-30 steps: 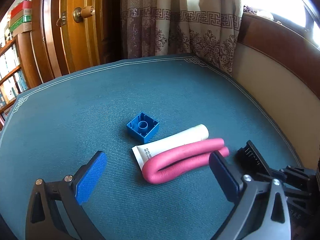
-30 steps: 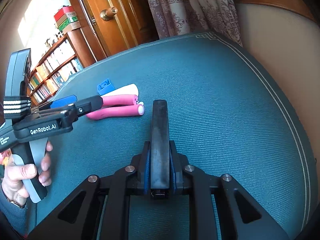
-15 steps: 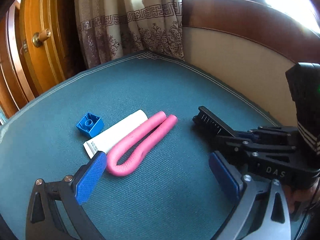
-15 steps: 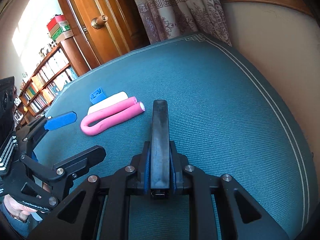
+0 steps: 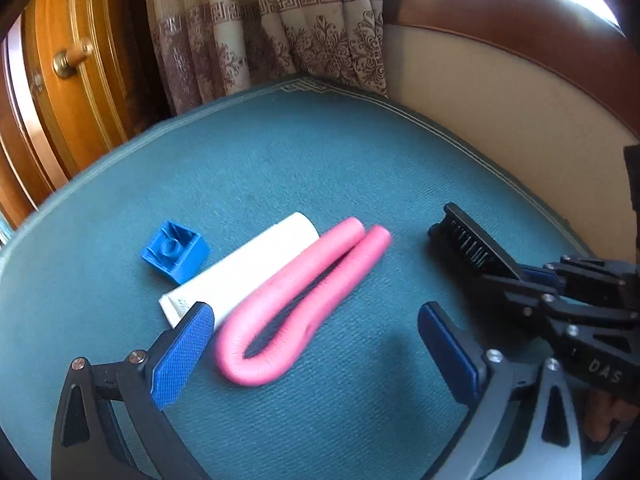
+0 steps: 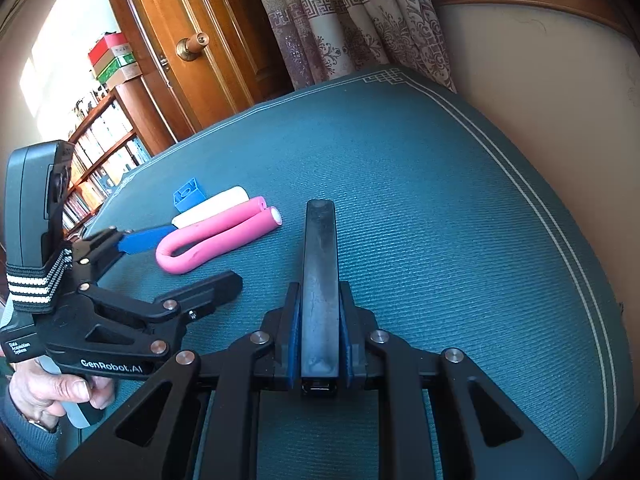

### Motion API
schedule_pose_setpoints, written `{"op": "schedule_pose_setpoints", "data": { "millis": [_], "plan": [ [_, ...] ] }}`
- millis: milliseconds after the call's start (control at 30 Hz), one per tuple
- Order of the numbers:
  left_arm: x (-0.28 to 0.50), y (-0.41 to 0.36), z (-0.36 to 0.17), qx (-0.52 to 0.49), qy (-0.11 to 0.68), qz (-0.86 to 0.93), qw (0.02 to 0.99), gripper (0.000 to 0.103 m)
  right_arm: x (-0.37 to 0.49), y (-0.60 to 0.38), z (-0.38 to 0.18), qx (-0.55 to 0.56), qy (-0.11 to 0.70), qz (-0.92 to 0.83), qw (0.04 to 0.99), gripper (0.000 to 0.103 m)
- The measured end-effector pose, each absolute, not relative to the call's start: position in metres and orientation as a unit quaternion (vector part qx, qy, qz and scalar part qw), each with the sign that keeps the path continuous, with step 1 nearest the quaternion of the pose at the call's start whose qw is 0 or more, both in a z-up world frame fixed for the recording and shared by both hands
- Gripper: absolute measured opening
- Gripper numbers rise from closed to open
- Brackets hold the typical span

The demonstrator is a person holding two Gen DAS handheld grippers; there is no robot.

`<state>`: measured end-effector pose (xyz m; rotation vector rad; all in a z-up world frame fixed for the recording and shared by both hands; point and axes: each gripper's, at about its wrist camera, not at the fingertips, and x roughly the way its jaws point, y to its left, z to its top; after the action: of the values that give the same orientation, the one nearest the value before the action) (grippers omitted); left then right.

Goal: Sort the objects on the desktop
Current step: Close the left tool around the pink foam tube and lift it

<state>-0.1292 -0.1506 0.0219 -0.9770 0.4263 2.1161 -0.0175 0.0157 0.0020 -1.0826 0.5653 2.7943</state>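
A pink foam tube bent into a U [image 5: 296,304] [image 6: 216,238] lies on the teal tabletop [image 5: 320,168]. Beside it rest a white tube [image 5: 244,268] [image 6: 212,206] and a blue toy brick [image 5: 175,251] [image 6: 188,193]. My left gripper [image 5: 316,344] [image 6: 180,264] hovers open over the near bend of the pink tube, with nothing between its blue pads. My right gripper [image 6: 320,320] is shut on a black comb [image 6: 320,276] [image 5: 474,246], which points forward just right of the pink tube's open ends.
A wooden door [image 6: 188,48] and patterned curtains [image 5: 288,28] stand behind the table. A bookshelf [image 6: 104,148] is at the left. A cream wall panel [image 5: 500,120] borders the table's right edge. A hand [image 6: 52,394] holds the left gripper's handle.
The left gripper swung from facing the objects head-on to a view further right, then came nearer the pink tube's bend. The right gripper kept the comb and shifted only slightly.
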Motion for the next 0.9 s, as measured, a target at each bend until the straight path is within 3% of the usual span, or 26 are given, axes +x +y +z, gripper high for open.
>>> {"op": "schedule_pose_setpoints", "data": {
  "millis": [200, 400, 767, 867, 900],
  "plan": [
    [-0.110, -0.141, 0.024, -0.386, 0.168, 0.800, 0.428, 0.094, -0.014, 0.017, 0.007, -0.340, 0.180, 0.921, 0.063, 0.018],
    [-0.127, -0.139, 0.021, -0.393, 0.170, 0.817, 0.386, 0.081, -0.010, 0.019, 0.015, -0.323, 0.156, 0.929, 0.093, 0.018],
    [-0.134, -0.117, 0.020, -0.383, 0.186, 0.822, 0.380, 0.071, -0.017, 0.036, 0.006, -0.344, 0.181, 0.916, 0.096, 0.018],
    [-0.133, -0.115, 0.020, -0.383, 0.187, 0.820, 0.382, 0.063, -0.018, 0.036, 0.005, -0.345, 0.183, 0.916, 0.095, 0.018],
    [-0.131, -0.115, 0.020, -0.383, 0.188, 0.820, 0.382, 0.056, -0.018, 0.036, 0.005, -0.345, 0.183, 0.916, 0.095, 0.018]
  ]
}}
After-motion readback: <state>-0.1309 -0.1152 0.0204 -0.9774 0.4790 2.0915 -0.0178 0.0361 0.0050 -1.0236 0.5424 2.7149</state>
